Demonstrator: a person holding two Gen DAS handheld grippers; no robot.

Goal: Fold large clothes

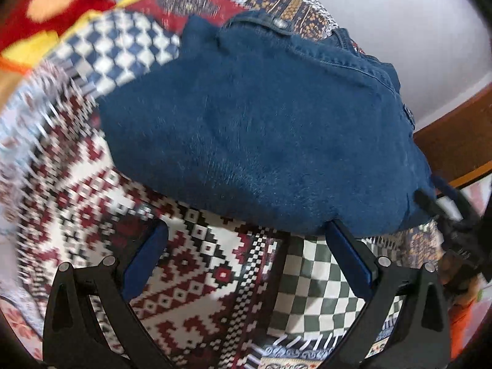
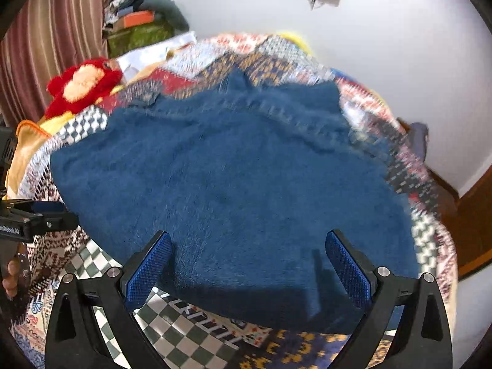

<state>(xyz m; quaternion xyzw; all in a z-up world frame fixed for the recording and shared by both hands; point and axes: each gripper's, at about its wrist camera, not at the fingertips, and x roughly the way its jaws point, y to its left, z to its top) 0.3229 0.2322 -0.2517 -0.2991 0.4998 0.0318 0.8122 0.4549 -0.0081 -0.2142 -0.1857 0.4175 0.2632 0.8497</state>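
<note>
The left hand-held gripper [image 1: 244, 240], jaws wide apart, hovers beside blue denim clothes [image 1: 261, 129] (on a patterned quilt [image 1: 196, 264]).

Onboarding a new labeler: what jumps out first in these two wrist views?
The big blue denim garment dominates, lying in the middle of the patchwork bedspread with its seamed edge at the far side. Both the left gripper and right gripper are open at its near edge, holding nothing. A red plush toy sits at the far left of the bed.

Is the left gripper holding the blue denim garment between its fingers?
No, the left gripper is open with only the patterned bedspread between its blue pads, and the denim garment lies just beyond the fingertips.
</note>
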